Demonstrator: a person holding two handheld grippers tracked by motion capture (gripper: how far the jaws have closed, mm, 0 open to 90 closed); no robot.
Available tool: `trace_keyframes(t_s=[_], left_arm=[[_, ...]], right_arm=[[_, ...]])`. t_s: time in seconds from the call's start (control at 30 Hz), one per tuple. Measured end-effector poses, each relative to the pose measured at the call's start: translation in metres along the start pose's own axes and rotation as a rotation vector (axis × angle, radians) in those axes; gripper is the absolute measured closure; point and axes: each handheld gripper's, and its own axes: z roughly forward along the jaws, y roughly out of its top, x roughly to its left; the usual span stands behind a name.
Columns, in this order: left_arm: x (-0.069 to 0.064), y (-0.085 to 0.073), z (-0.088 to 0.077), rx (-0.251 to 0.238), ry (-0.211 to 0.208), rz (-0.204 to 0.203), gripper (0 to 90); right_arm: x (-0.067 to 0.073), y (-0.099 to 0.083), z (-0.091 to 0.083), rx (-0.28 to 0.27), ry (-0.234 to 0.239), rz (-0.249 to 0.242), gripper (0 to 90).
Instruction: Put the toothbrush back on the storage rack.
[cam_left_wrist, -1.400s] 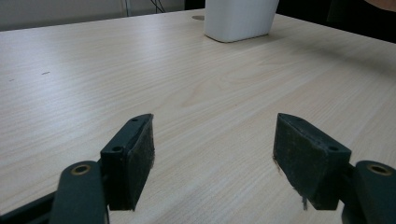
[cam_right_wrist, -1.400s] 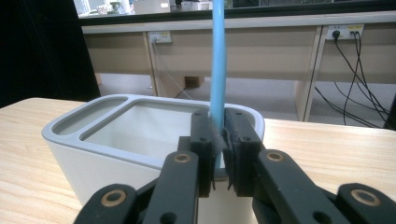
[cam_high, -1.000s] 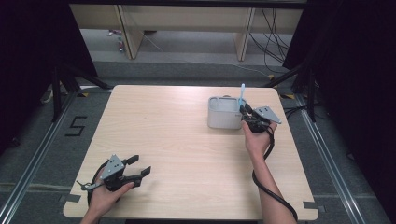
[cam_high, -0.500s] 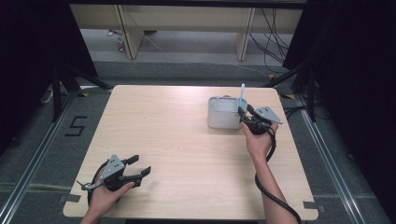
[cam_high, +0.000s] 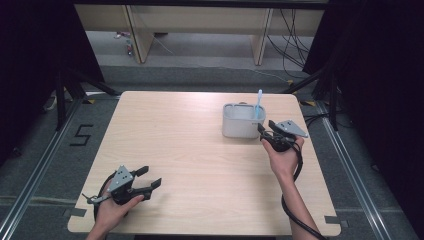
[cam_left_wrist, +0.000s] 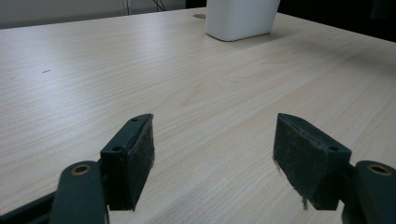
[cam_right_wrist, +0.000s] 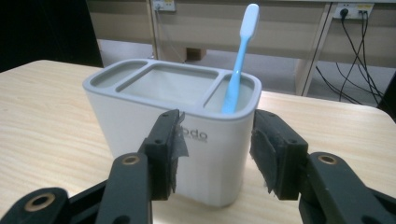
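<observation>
— Right tongs (cam_right_wrist: 215, 154) stood wide apart just in front of the white holder (cam_right_wrist: 173, 135), nothing between the pads; they had just been opening. How did you read that?

— As a release. The blue toothbrush (cam_right_wrist: 238, 60) stood upright, leaning slightly, in the holder's small end compartment, head up, and no pad touched it. In the high view the right tongs (cam_high: 265, 134) sat just beside the holder (cam_high: 240, 125), at its near right corner on the counter (cam_high: 190, 145).

— So the placing step looked done?

— I judged so. The brush was in its slot and free.

— And the left tongs (cam_high: 149, 179)?

— Open and empty, low over the near left of the counter, well apart from the holder.

— What did the next move call for?

— Drawing the right tongs straight back from the holder, jaws kept wide, without nudging it or the brush handle.
</observation>
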Motion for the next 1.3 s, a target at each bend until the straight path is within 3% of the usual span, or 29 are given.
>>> trace_keyframes(t_s=[0.27, 0.3, 0.37, 0.43, 0.5, 0.57, 0.6, 0.63, 0.67, 0.73, 0.83, 0.93, 0.97, 1.03, 1.1, 1.13, 1.2, 1.23, 1.27, 1.3], left_arm=[[-0.001, 0.0, -0.001, 0.01, 0.012, 0.006, 28.5], [-0.001, 0.0, -0.001, 0.013, 0.013, 0.006, 28.5], [-0.001, 0.0, -0.001, 0.013, 0.013, 0.007, 28.5], [-0.001, 0.0, -0.001, 0.013, 0.013, 0.007, 28.5], [-0.001, 0.0, -0.001, 0.012, 0.014, 0.006, 28.5], [0.0, 0.0, 0.0, 0.001, 0.007, 0.003, 28.5], [0.0, 0.0, 0.0, -0.002, 0.006, 0.002, 28.5], [0.0, 0.001, -0.002, 0.016, 0.017, 0.005, 28.5], [-0.001, 0.0, -0.001, 0.011, 0.016, 0.005, 28.5], [-0.001, 0.0, -0.001, 0.011, 0.018, 0.009, 28.5], [-0.001, 0.0, 0.0, -0.005, 0.009, 0.002, 28.5], [-0.001, 0.0, -0.001, 0.011, 0.017, 0.007, 28.5], [-0.001, 0.0, -0.001, 0.011, 0.018, 0.006, 28.5], [0.0, 0.0, 0.0, -0.002, 0.009, 0.004, 28.5], [-0.001, 0.0, 0.0, -0.002, 0.01, 0.005, 28.5], [-0.001, 0.0, -0.001, 0.011, 0.019, 0.008, 28.5], [-0.001, 0.0, -0.001, 0.011, 0.018, 0.009, 28.6], [-0.001, 0.0, -0.001, 0.011, 0.017, 0.011, 28.6], [-0.001, 0.0, 0.0, -0.001, 0.009, 0.011, 28.6], [-0.001, 0.0, 0.0, -0.002, 0.009, 0.011, 28.6]], right_arm=[[-0.003, -0.008, -0.02, 0.051, 0.006, 0.02, 50.0], [-0.005, -0.009, -0.021, 0.05, 0.014, -0.017, 49.7], [-0.003, -0.012, -0.026, 0.075, 0.019, 0.007, 49.3], [-0.005, -0.016, -0.029, 0.089, 0.017, -0.021, 49.1], [-0.001, -0.02, -0.034, 0.114, 0.025, 0.019, 48.8], [0.0, -0.025, -0.038, 0.117, 0.026, 0.011, 48.6], [0.002, -0.028, -0.044, 0.149, 0.026, 0.031, 48.5], [0.003, -0.03, -0.044, 0.133, 0.033, 0.03, 48.4], [0.002, -0.032, -0.046, 0.14, 0.042, -0.005, 48.4], [0.006, -0.037, -0.049, 0.149, 0.045, 0.016, 48.4], [0.007, -0.044, -0.054, 0.158, 0.058, -0.011, 49.2], [0.01, -0.053, -0.06, 0.132, 0.049, -0.012, 50.3], [0.012, -0.056, -0.062, 0.146, 0.065, 0.021, 50.1], [0.011, -0.064, -0.065, 0.139, 0.066, -0.01, 50.0], [0.015, -0.069, -0.071, 0.151, 0.07, 0.015, 50.3], [0.016, -0.073, -0.072, 0.129, 0.071, 0.016, 50.3], [0.017, -0.078, -0.076, 0.134, 0.08, -0.017, 50.4], [0.02, -0.081, -0.078, 0.126, 0.088, 0.026, 50.5], [0.018, -0.083, -0.078, 0.111, 0.091, -0.022, 50.5], [0.023, -0.085, -0.081, 0.128, 0.098, 0.041, 50.6]])
